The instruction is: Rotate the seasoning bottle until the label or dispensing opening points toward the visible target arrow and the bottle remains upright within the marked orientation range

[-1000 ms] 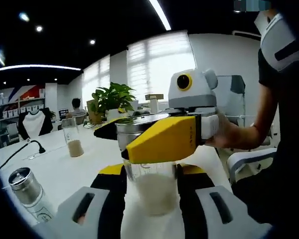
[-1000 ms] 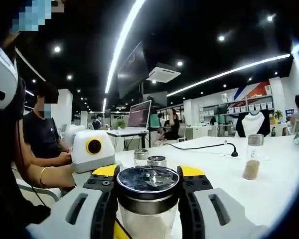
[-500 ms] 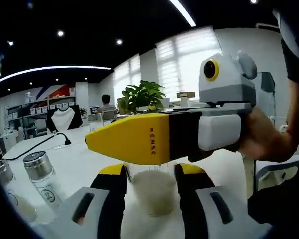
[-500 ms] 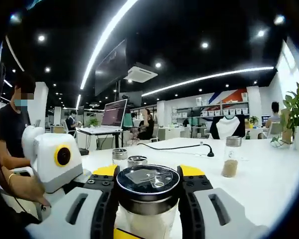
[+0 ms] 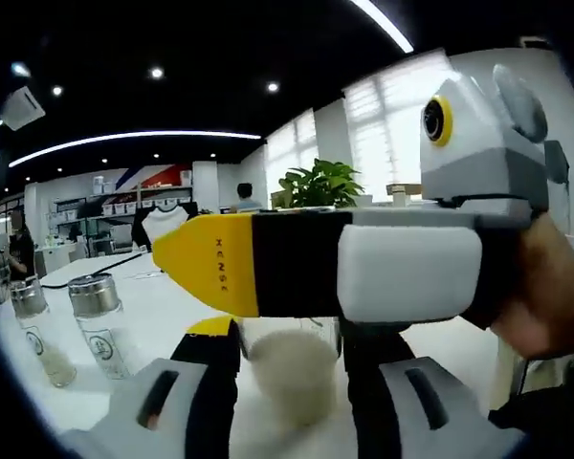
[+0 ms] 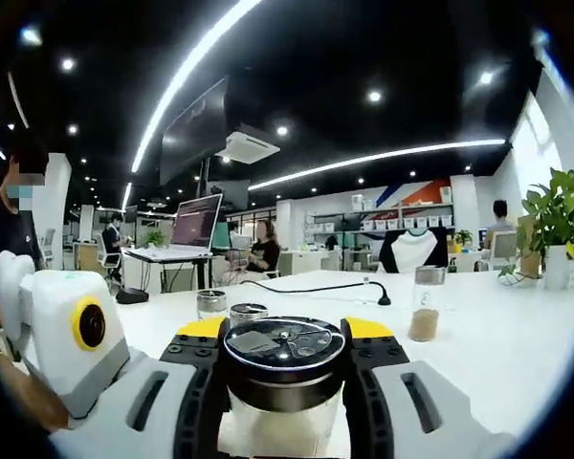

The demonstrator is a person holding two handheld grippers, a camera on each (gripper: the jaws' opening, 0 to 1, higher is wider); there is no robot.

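Both hand-held grippers clamped on one seasoning bottle, upright on the white worktop.

Left gripper view: left hand-held gripper [image 5: 289,359] grips the glass body of the seasoning bottle [image 5: 285,368] between its jaws; the right hand-held gripper crosses just above, covering the cap. Two spare shakers [image 5: 94,323] stand off to its left. Right gripper view: right hand-held gripper [image 6: 283,359] is closed around the bottle's metal cap [image 6: 283,346]; the left hand-held gripper [image 6: 72,339] sits low to its left; a lone shaker [image 6: 424,302] stands ahead-right.

The left tongs [image 5: 285,382] bracket the seasoning bottle [image 5: 287,368] while the right tongs [image 5: 268,263] cross above it.
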